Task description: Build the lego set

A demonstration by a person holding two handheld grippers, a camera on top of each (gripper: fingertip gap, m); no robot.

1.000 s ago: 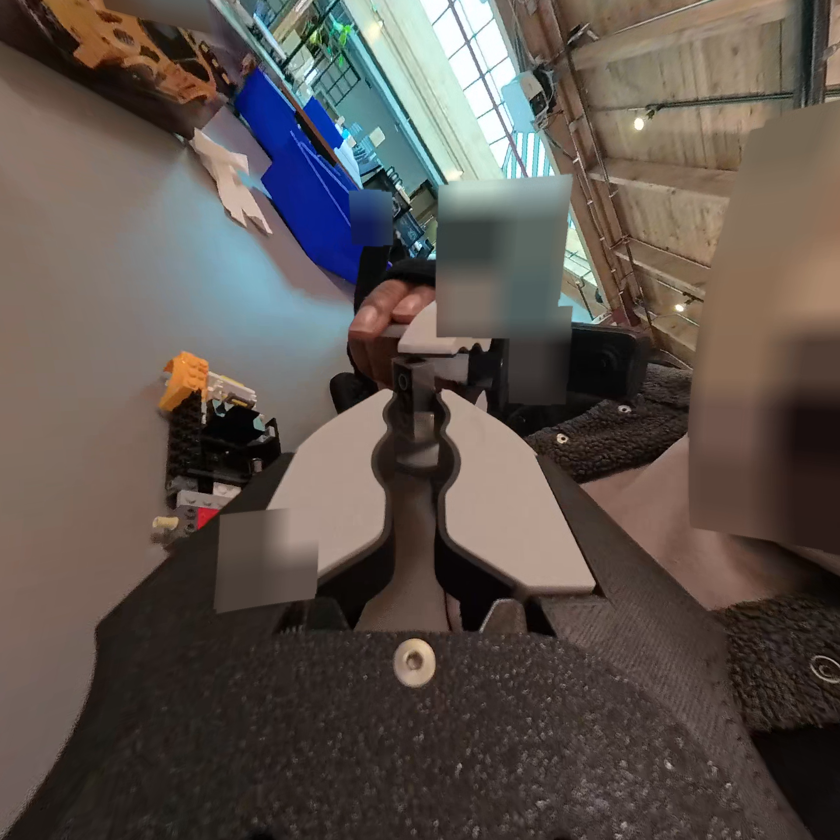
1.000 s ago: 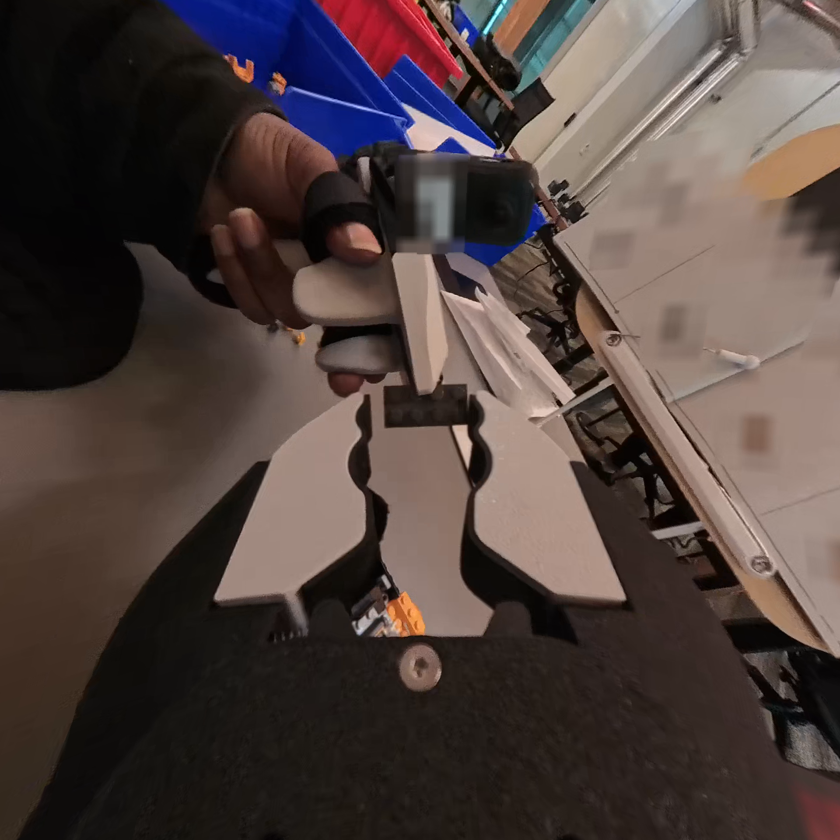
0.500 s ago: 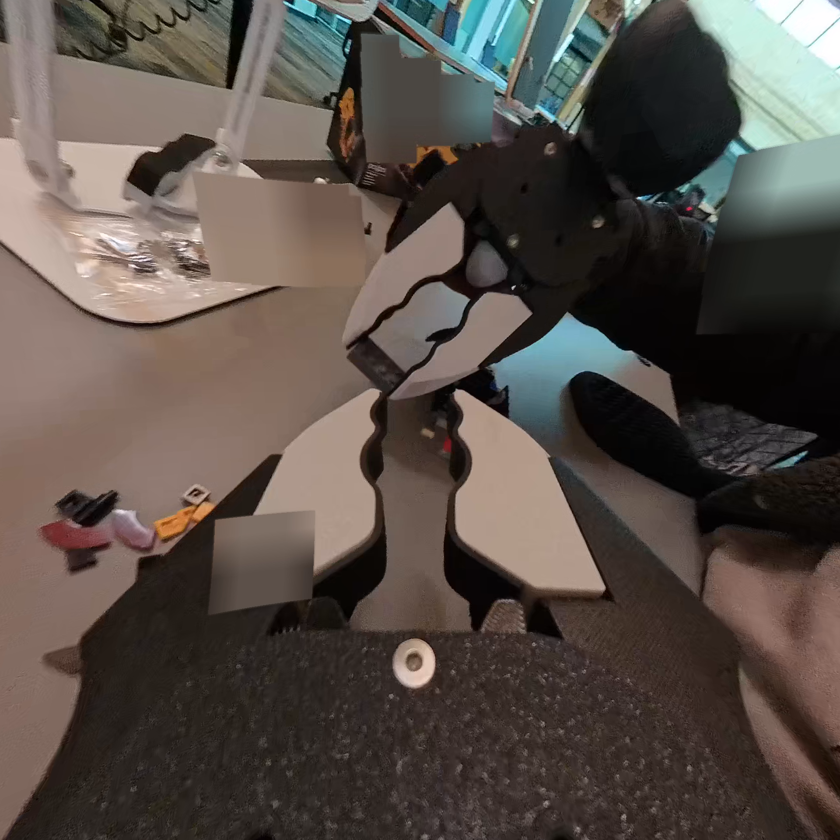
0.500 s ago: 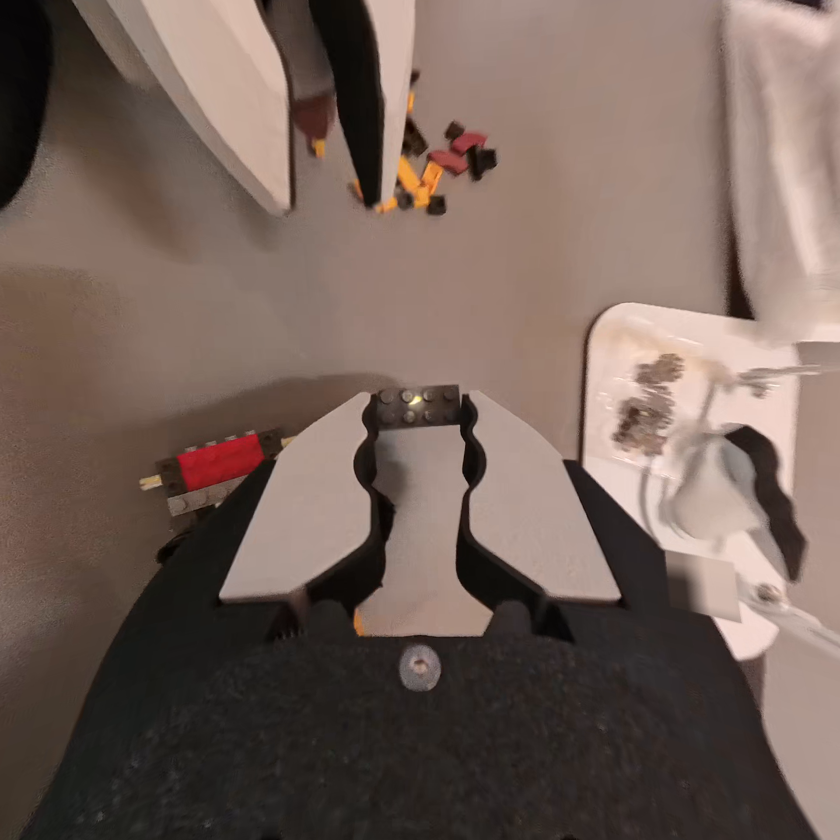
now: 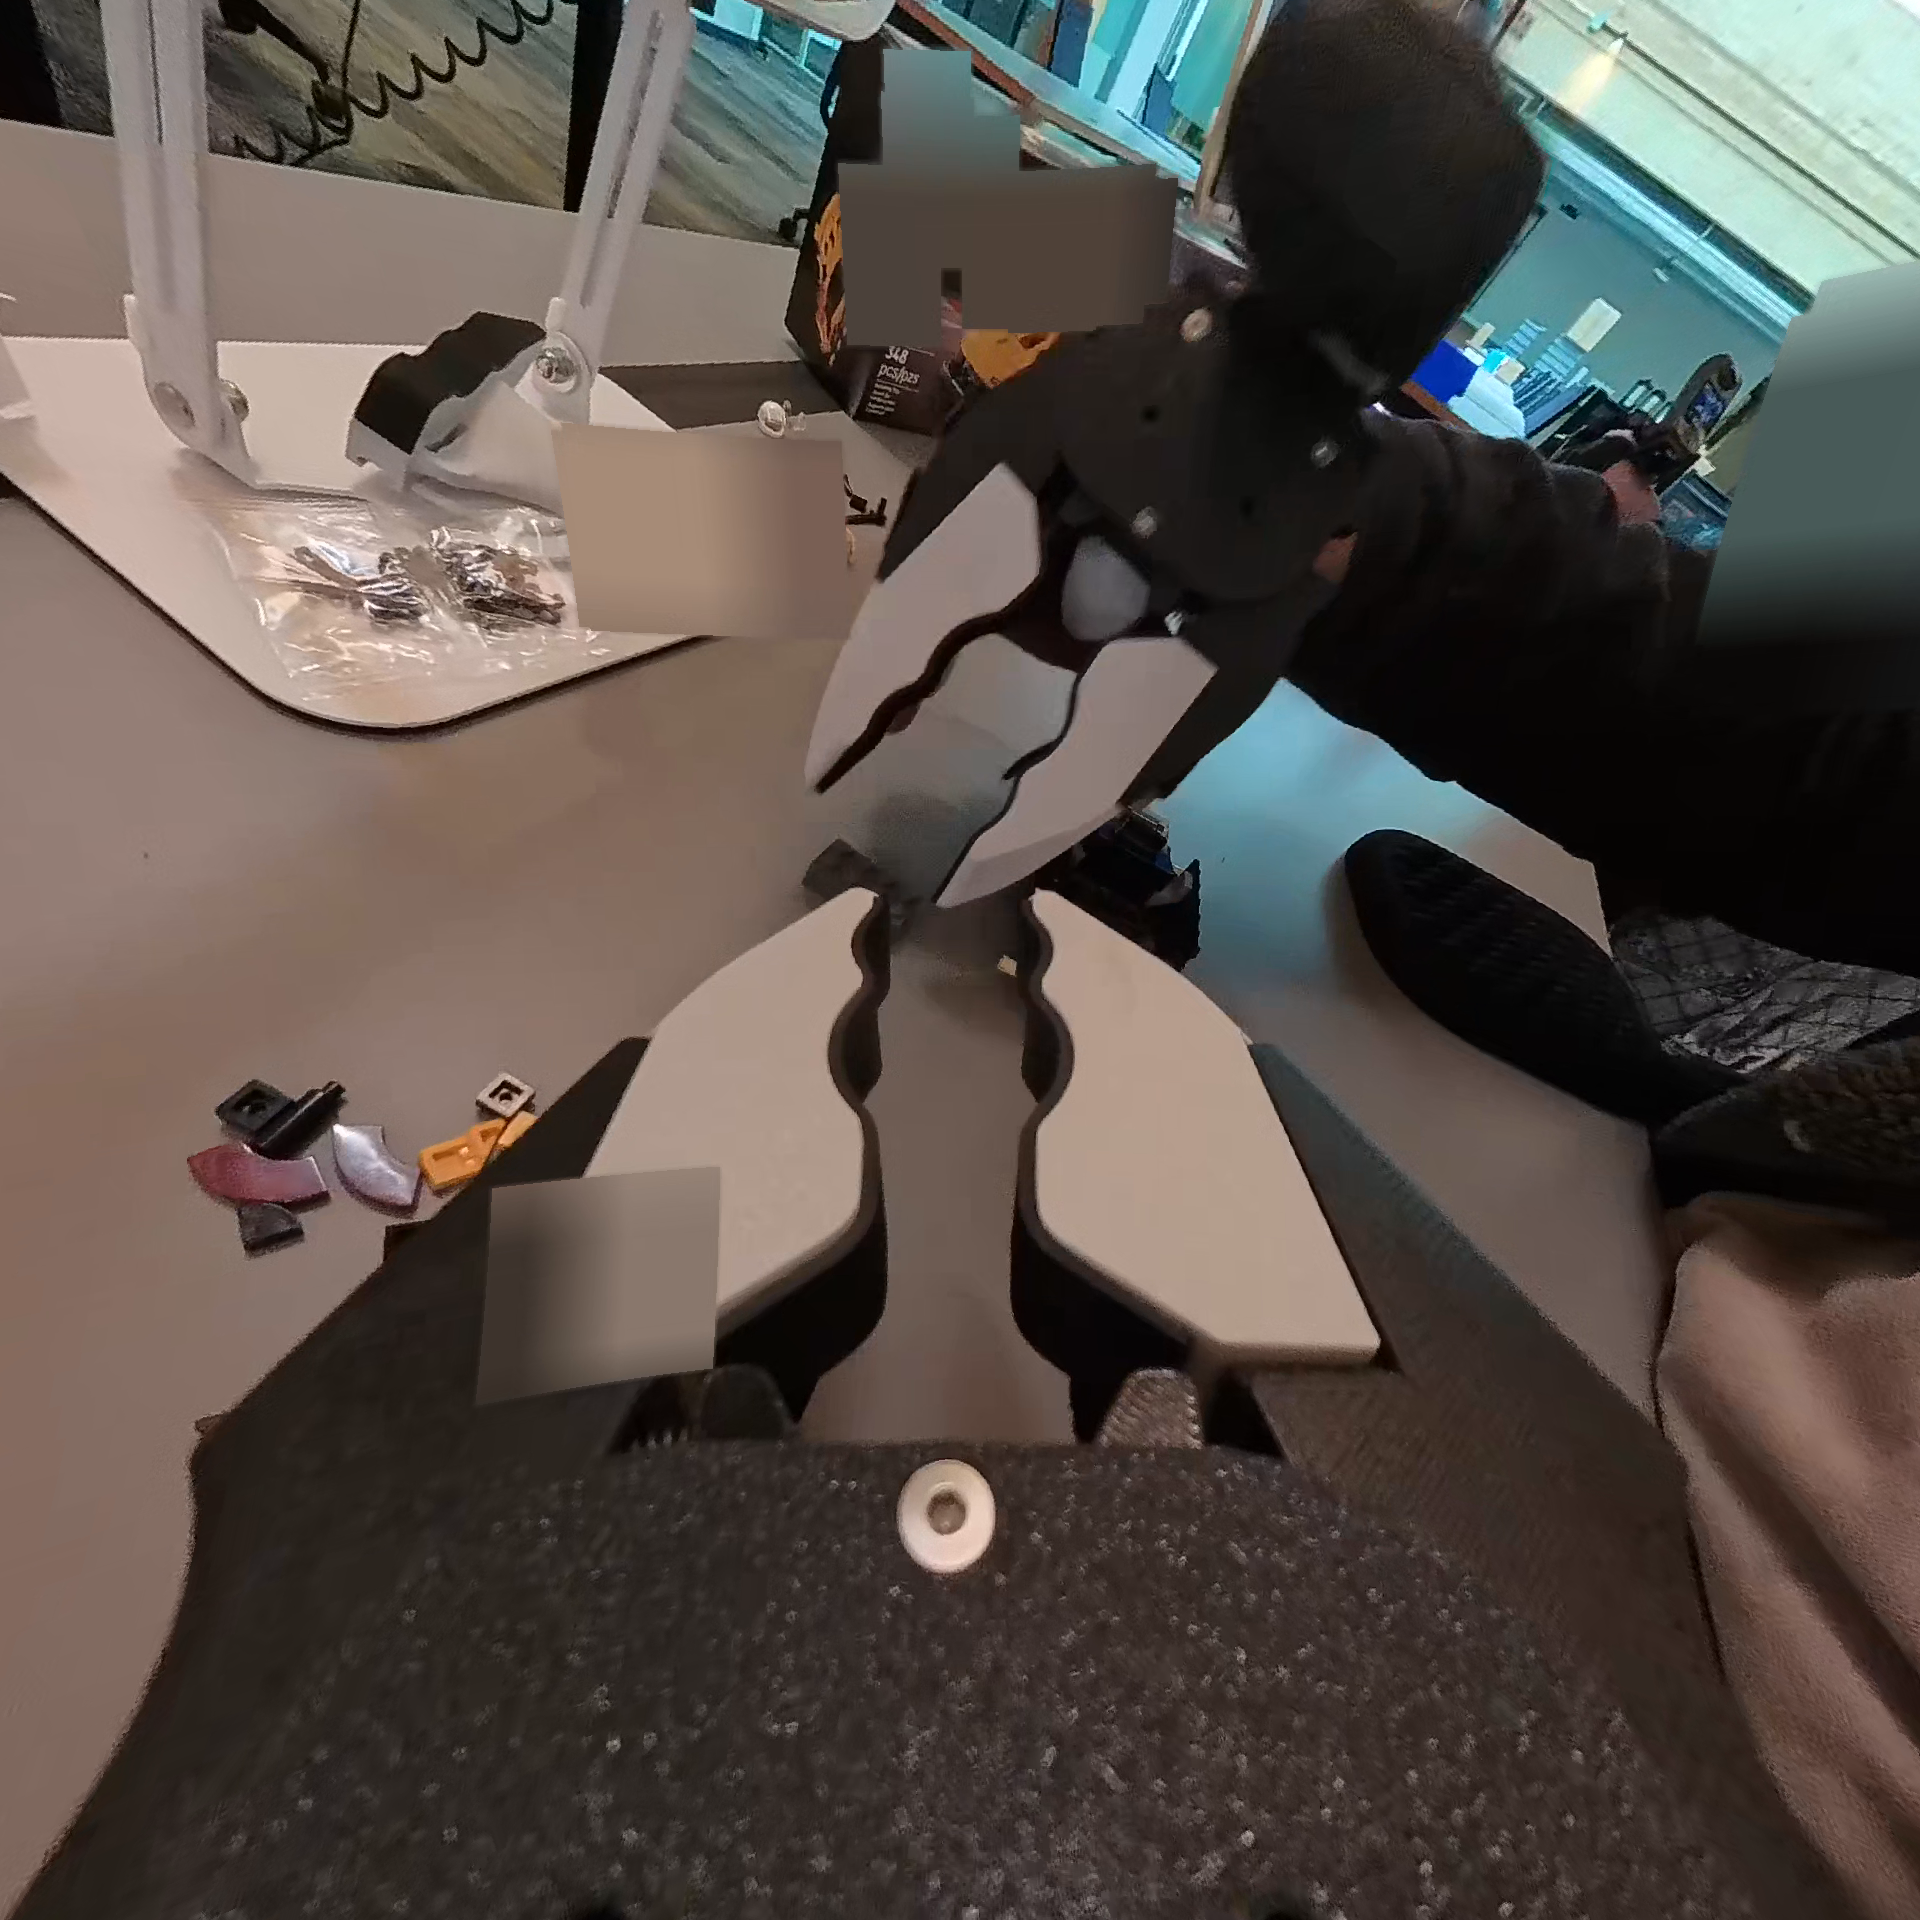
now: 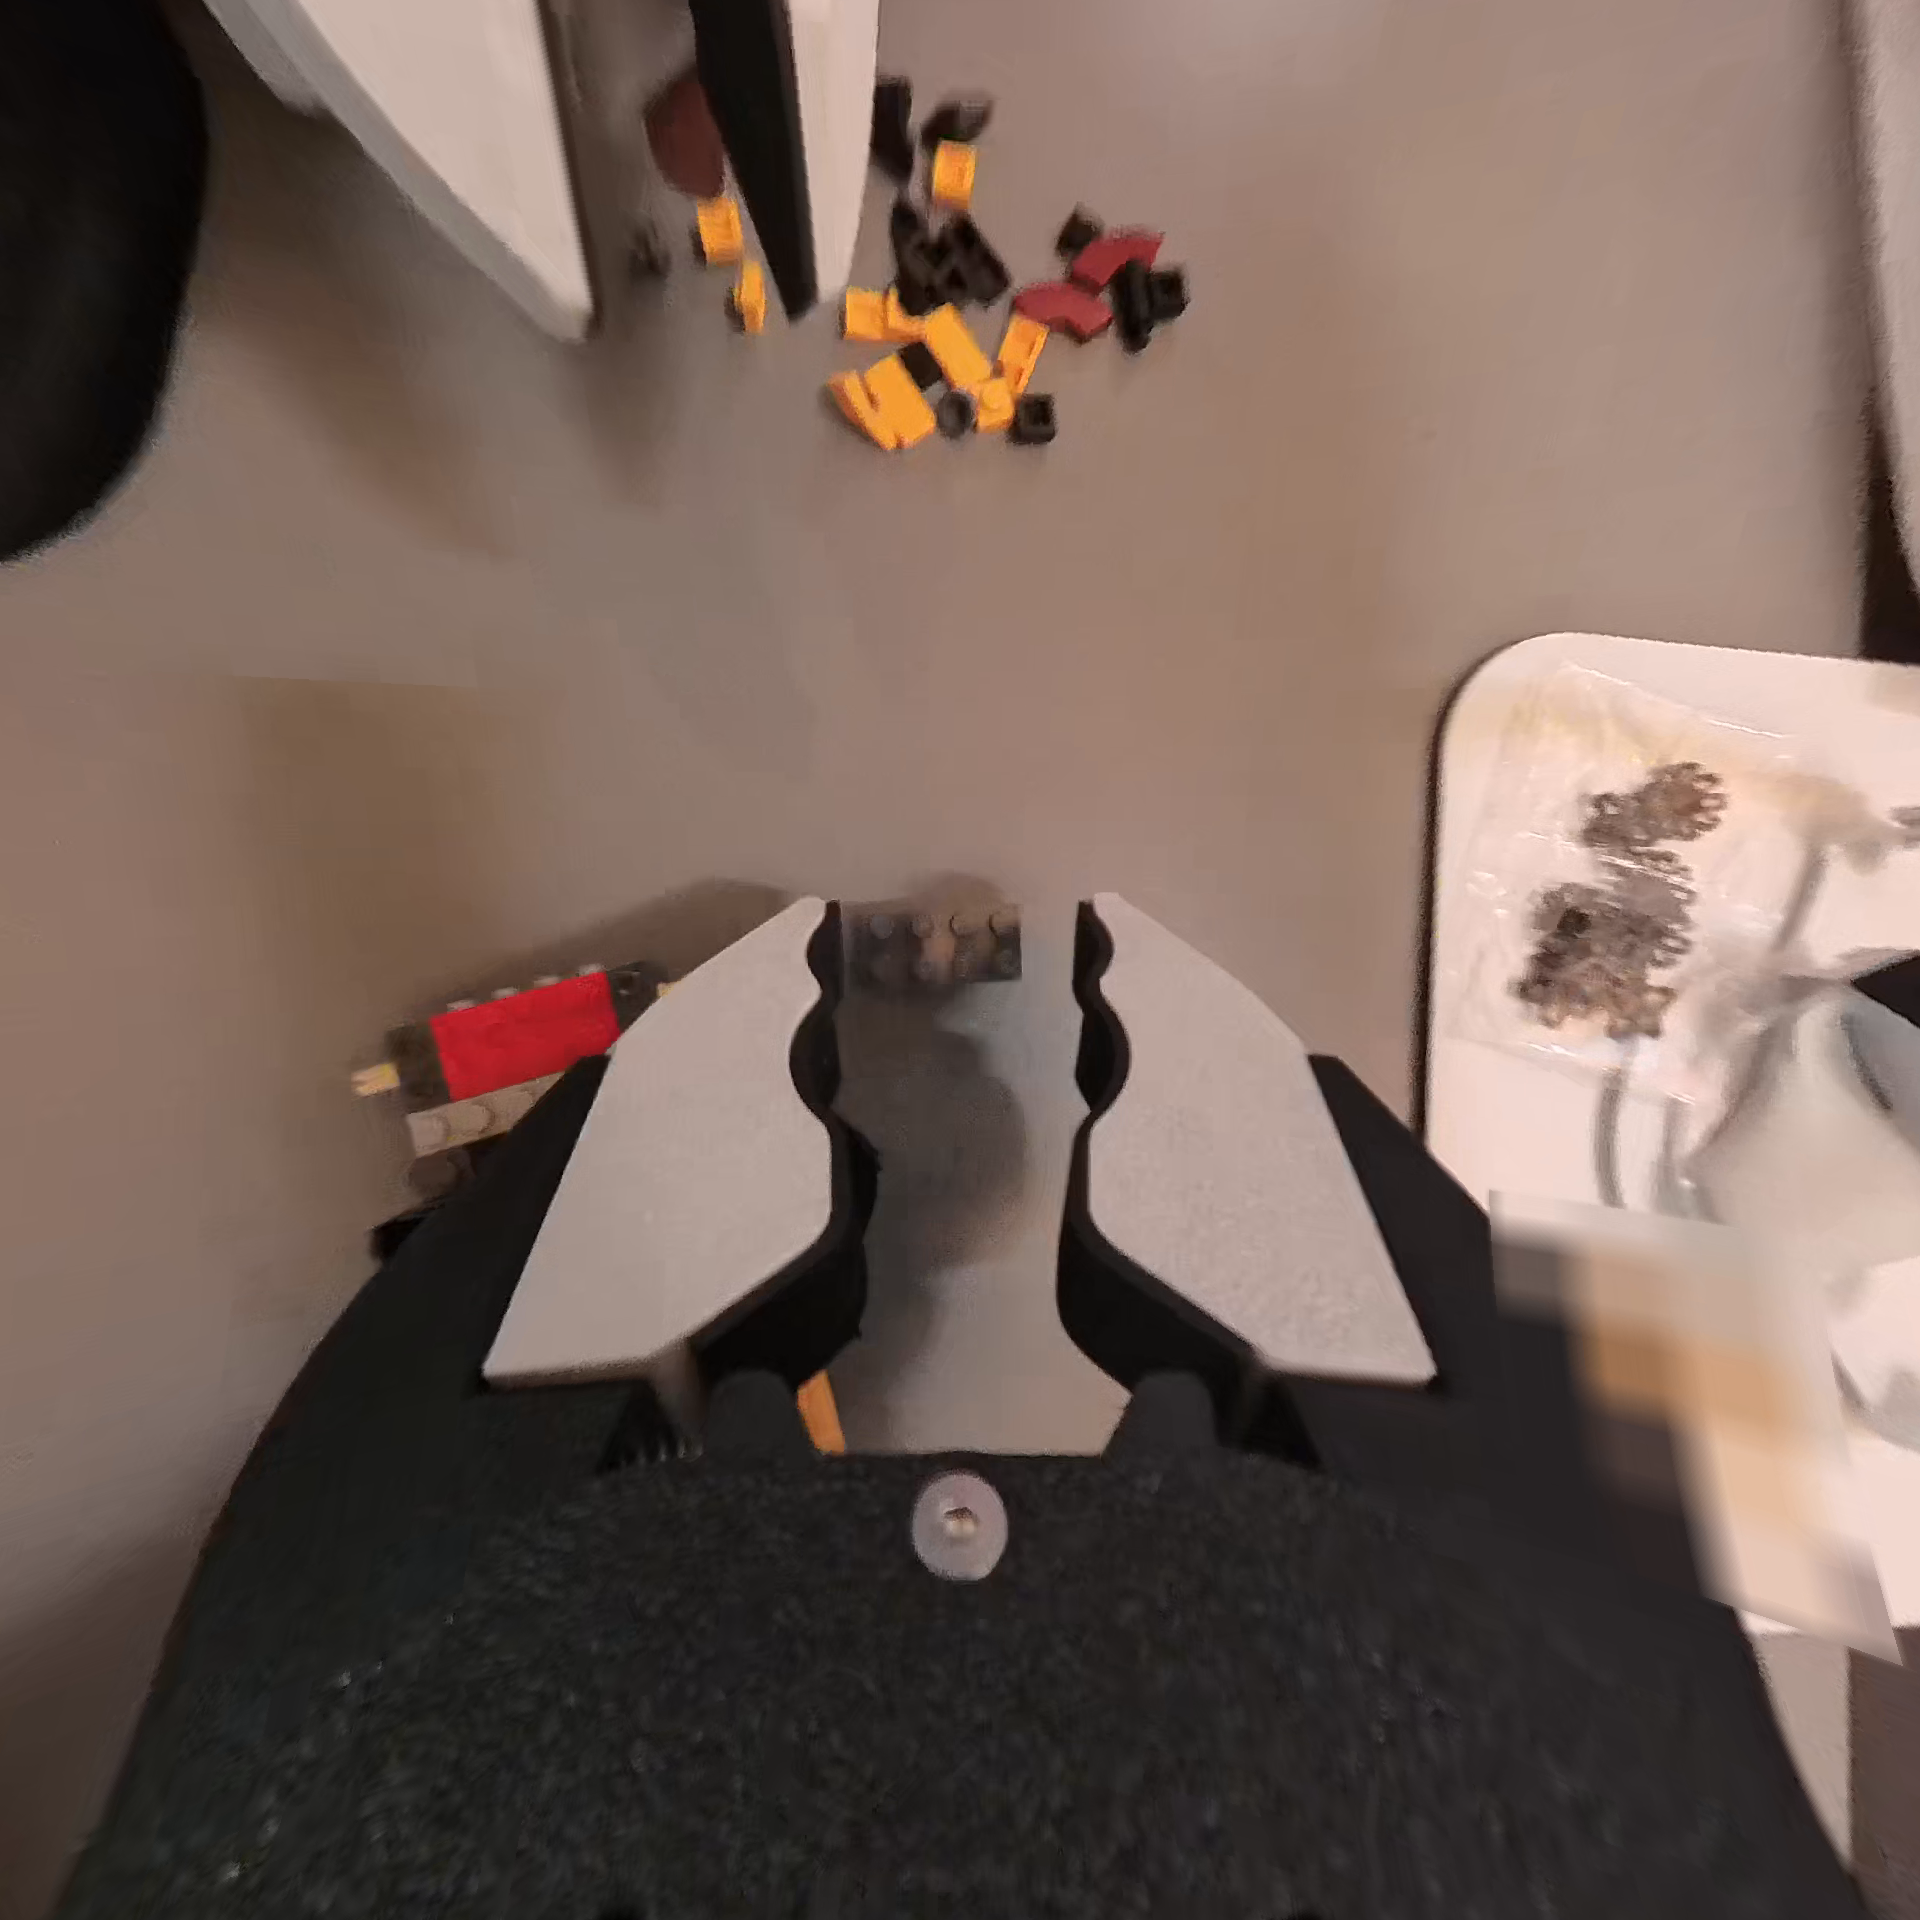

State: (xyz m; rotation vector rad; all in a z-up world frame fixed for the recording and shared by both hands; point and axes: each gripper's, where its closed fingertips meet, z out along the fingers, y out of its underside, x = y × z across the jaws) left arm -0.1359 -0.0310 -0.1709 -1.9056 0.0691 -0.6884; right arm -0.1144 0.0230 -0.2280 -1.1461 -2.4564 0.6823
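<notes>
My right gripper [image 6: 951,914] is open and points down at the grey table. A dark grey studded plate [image 6: 935,940] sits between its fingertips, clear of the right finger and blurred. In the left wrist view the same plate [image 5: 842,868] shows on the table under the right gripper [image 5: 888,831]. My left gripper [image 5: 956,914] is open and empty, low over the table just in front of the plate. A partly built model with a red top [image 6: 520,1029] lies left of the right gripper and also shows in the left wrist view [image 5: 1132,873].
A pile of loose orange, black and dark red pieces [image 6: 956,312] lies past the plate, beside the left gripper [image 6: 686,312]. A few pieces [image 5: 312,1153] lie left of the left gripper. A white stand base [image 6: 1558,707] with a bag of small parts [image 6: 1621,894] is at the right. Across from one pair of fingers to the other is roughly 9 centimeters.
Both grippers have come down from a mid-air handover to the table. The right gripper, shut on the dark plate before, has opened and let it go.
</notes>
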